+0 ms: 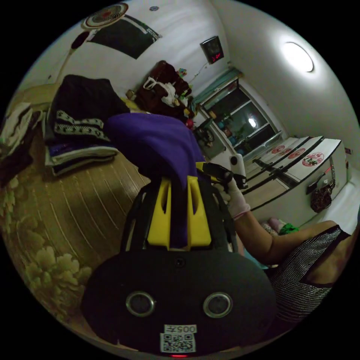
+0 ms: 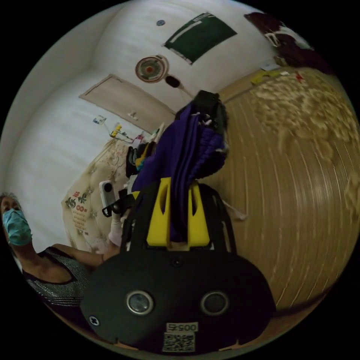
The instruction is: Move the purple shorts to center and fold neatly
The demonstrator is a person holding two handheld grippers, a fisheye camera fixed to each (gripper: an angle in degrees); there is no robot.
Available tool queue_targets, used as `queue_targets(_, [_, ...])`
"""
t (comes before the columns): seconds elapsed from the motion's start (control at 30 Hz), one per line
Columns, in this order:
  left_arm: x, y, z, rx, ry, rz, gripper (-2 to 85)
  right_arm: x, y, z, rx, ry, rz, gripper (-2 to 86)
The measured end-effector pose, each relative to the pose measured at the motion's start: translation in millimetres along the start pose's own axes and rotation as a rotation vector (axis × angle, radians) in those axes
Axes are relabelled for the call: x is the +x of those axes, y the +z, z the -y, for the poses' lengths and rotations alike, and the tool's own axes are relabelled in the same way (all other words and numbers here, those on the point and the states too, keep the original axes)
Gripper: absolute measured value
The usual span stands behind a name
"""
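Left gripper [image 1: 179, 183]: its 2 yellow jaws stand narrow, clamped on a fold of the purple shorts [image 1: 157, 140], with cloth running down the slot between them.
Right gripper [image 2: 179, 183]: its 2 yellow jaws are likewise closed on the shorts [image 2: 183, 150]; the gathered waistband bunches just past the jaw tips.
Purple shorts: held up off the bed between both grippers, draped and twisted, not lying flat.
Other gripper in the left gripper view: a black and yellow tool [image 1: 217, 173] just beside the shorts, held by a gloved hand [image 1: 235, 200].
Bed surface [image 1: 75, 202]: a striped tan mat with a floral edge, below the shorts.
Folded pile [image 1: 80, 127]: stacked dark and patterned clothes, farther along the mat.
Person [image 2: 56, 270]: at the bedside in a sleeveless patterned top.
Far wall: a round fan [image 2: 150, 69] and a door [image 2: 123, 99].
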State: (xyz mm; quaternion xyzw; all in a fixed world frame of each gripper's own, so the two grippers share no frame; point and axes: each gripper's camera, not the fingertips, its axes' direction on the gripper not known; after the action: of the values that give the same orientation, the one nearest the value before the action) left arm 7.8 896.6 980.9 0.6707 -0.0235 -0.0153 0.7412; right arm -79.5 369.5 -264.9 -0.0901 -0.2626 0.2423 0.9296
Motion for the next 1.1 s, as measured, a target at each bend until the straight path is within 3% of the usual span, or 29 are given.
queue_targets(0.23, [-35,-96,91,0.064,0.102,0.162,7.1,-7,123,118,0.044,-0.081,0.075,5.5])
queue_targets(0.43, [-120,-135,173,0.014,-0.033,0.297,7.6,44,260,205,0.028,0.077,0.050,6.3])
queue_targets(0.5, [-161,-133,184,-0.083,-0.140,0.381,8.1,65,306,218,-0.022,0.143,-0.006,6.1])
queue_targets(0.67, [-199,-172,161,0.041,-0.188,0.258,8.9,91,375,231,-0.045,0.080,0.013,5.4])
queue_targets(0.87, [-174,-243,112,0.205,-0.066,0.284,3.7,87,403,223,0.019,-0.065,-0.087,5.3])
queue_targets(0.97, [-152,-254,106,0.191,0.044,0.293,0.4,57,434,233,0.072,-0.213,-0.156,1.1])
queue_targets(1.1, [-139,-241,109,0.040,0.129,0.467,-0.5,25,513,263,0.013,-0.357,-0.239,-0.7])
